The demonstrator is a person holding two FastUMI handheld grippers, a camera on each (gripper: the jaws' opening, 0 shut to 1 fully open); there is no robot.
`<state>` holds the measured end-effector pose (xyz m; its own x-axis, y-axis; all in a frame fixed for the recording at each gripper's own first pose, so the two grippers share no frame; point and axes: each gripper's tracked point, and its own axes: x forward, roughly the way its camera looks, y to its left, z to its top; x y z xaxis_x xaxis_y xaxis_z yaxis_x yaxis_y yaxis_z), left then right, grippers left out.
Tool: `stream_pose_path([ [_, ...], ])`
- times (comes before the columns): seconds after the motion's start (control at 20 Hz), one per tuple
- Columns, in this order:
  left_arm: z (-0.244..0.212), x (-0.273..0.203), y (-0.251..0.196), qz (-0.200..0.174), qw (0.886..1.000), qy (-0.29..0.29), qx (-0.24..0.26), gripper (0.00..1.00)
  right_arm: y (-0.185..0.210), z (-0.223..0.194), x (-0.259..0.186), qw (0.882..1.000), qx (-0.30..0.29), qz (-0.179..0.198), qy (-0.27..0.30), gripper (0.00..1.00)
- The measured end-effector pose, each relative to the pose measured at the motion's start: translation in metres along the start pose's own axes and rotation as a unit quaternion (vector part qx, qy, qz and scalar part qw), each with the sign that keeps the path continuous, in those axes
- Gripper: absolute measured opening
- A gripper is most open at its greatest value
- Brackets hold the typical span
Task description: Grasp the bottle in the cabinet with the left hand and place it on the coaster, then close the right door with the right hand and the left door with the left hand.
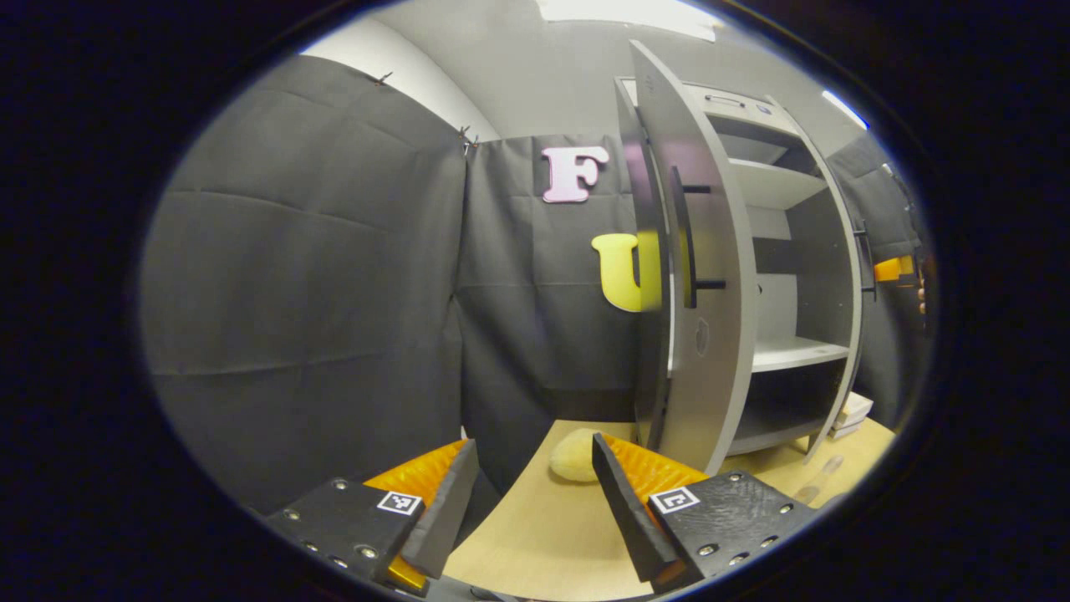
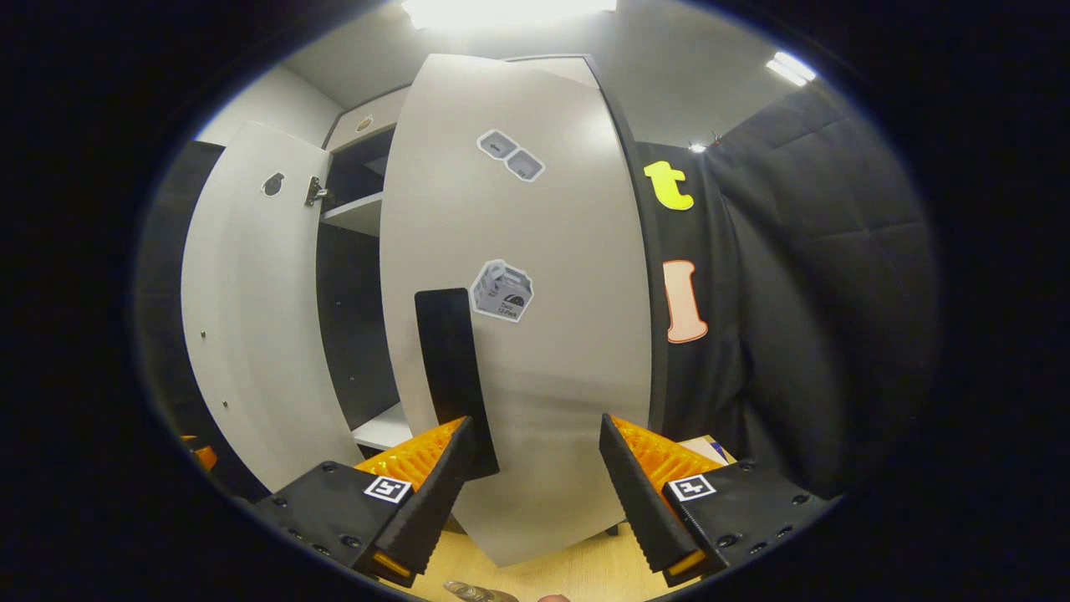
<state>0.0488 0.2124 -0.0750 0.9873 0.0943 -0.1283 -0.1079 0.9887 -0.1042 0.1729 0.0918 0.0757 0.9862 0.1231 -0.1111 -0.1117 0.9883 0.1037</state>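
Two bare shelves in open cabinet [image 1: 786, 276], left gripper [image 1: 535, 493] and right gripper [image 2: 535, 477] both spread, holding nothing

**Doors crowding the way in**

The right door [image 2: 535, 318] is standing right in front of the right gripper [image 2: 535, 477], its black handle [image 2: 456, 376] just beside the spread fingers, and it is blocking most of the cabinet [image 1: 794, 276] opening. A narrow gap is showing between it and the left door [image 2: 251, 318]. Before the left gripper [image 1: 535, 493], open bench [image 1: 535, 535] is lying free, with a yellow pad [image 1: 575, 456] near the door edge.
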Motion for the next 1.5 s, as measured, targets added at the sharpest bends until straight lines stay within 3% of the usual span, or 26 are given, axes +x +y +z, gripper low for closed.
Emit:
stream_pose_path([
  [0.25, 0.004, 0.000, 0.002, -0.002, 1.000, -0.001, 0.001, 0.84, 0.005, -0.004, 0.003, 1.000, 0.004, 0.001, -0.001, 0.92],
  [0.45, 0.017, 0.013, 0.004, -0.003, 1.000, 0.001, -0.006, 0.83, 0.003, -0.019, -0.006, 1.000, -0.027, -0.004, 0.008, 0.92],
  [0.5, 0.021, 0.017, 0.004, -0.005, 1.000, 0.002, -0.010, 0.84, 0.000, -0.023, -0.010, 0.999, -0.037, -0.009, 0.009, 0.96],
  [0.95, 0.091, 0.063, -0.002, -0.015, 1.000, -0.023, -0.012, 0.84, -0.026, -0.071, -0.045, 0.997, -0.060, -0.025, 0.036, 0.92],
  [1.25, 0.135, 0.086, -0.037, -0.046, 0.998, -0.041, -0.023, 0.84, -0.051, -0.091, -0.064, 0.996, -0.064, -0.044, 0.048, 0.96],
  [1.4, 0.140, 0.086, -0.060, -0.062, 0.997, -0.043, -0.024, 0.84, -0.067, -0.094, -0.073, 0.996, -0.057, -0.051, 0.053, 0.92],
  [1.5, 0.143, 0.088, -0.073, -0.065, 0.997, -0.044, -0.019, 0.82, -0.079, -0.094, -0.078, 0.995, -0.056, -0.059, 0.053, 0.96],
])
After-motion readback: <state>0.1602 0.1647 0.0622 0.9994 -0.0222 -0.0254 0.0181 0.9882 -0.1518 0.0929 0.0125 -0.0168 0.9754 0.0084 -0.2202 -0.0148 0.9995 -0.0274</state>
